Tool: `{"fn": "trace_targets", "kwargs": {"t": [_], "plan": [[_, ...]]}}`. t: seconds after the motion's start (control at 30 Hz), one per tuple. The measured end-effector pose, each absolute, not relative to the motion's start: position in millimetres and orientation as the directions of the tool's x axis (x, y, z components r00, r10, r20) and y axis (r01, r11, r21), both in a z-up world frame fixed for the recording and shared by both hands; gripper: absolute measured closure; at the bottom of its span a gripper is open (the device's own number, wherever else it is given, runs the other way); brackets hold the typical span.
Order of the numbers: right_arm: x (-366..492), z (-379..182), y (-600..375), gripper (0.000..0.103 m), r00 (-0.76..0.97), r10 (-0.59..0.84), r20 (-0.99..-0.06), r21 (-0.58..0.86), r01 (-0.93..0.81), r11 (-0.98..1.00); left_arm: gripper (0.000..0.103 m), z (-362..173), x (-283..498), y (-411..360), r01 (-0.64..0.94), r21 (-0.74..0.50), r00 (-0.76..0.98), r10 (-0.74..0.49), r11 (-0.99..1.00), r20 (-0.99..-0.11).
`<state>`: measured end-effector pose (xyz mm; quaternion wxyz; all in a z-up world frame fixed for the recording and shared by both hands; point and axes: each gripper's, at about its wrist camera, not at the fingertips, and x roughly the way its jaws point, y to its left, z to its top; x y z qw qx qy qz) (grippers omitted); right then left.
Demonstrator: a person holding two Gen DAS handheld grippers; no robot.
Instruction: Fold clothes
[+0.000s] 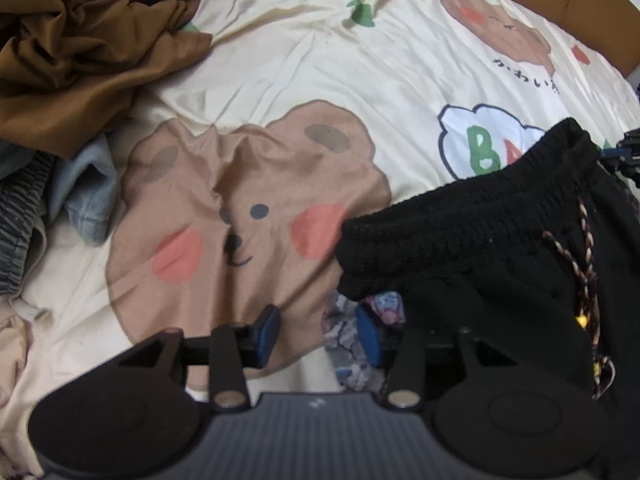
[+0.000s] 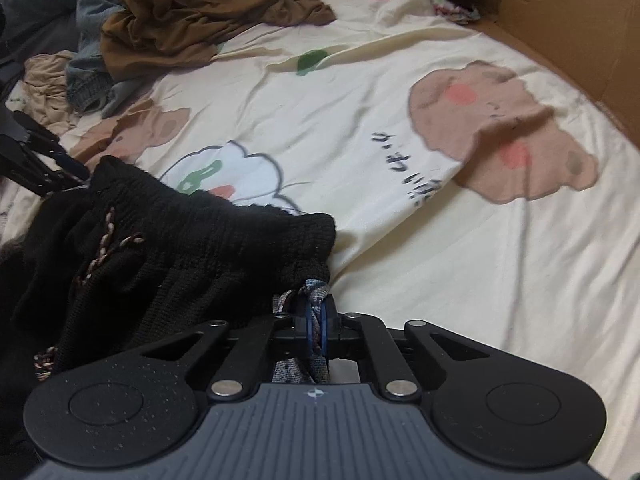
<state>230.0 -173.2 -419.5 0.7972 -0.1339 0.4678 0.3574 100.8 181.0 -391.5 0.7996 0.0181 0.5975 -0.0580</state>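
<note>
Black knit shorts (image 1: 480, 248) with an elastic waistband and a braided drawstring (image 1: 584, 264) lie on a cream bear-print sheet (image 1: 320, 60). A grey patterned garment (image 1: 352, 344) pokes out under the waistband. My left gripper (image 1: 320, 334) is open, its blue pads either side of that patterned cloth at the waistband's left corner. In the right wrist view the shorts (image 2: 180, 248) lie at the left, and my right gripper (image 2: 318, 330) is shut on the patterned garment (image 2: 316, 294) at the waistband's right corner.
A pile of clothes lies at the far left: a brown garment (image 1: 80, 48), denim (image 1: 88, 196) and dark grey cloth. The same brown garment (image 2: 192, 20) shows in the right wrist view. A cardboard box wall (image 2: 560, 28) borders the far right of the bed.
</note>
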Motion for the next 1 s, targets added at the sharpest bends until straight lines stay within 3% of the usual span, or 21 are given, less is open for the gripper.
{"fn": "trace_targets", "kwargs": {"t": [0.17,0.5,0.67,0.77,1.0], "plan": [[234,-413,-187,0.103,0.371,0.385,-0.845,0.047,-0.665,0.745,0.063,-387,101,181,0.136,-0.104,0.293,-0.140,0.985,-0.946],[237,-403,-201,0.103,0.480,0.266,-0.836,-0.099,-0.609,0.787,0.064,-395,105,158,0.212,-0.256,0.260,-0.306,0.943,-0.916],[238,-407,-209,0.103,0.491,0.232,-0.840,-0.118,-0.583,0.804,0.079,-404,107,138,0.252,-0.316,0.230,-0.374,0.915,-0.899],[237,-409,-212,0.103,0.501,0.219,-0.837,-0.138,-0.581,0.802,0.092,-403,108,128,0.296,-0.287,0.245,-0.363,0.911,-0.899],[237,-405,-215,0.103,0.534,0.196,-0.823,-0.181,-0.572,0.800,0.099,-375,126,137,0.261,-0.178,0.391,-0.272,0.949,-0.879]]}}
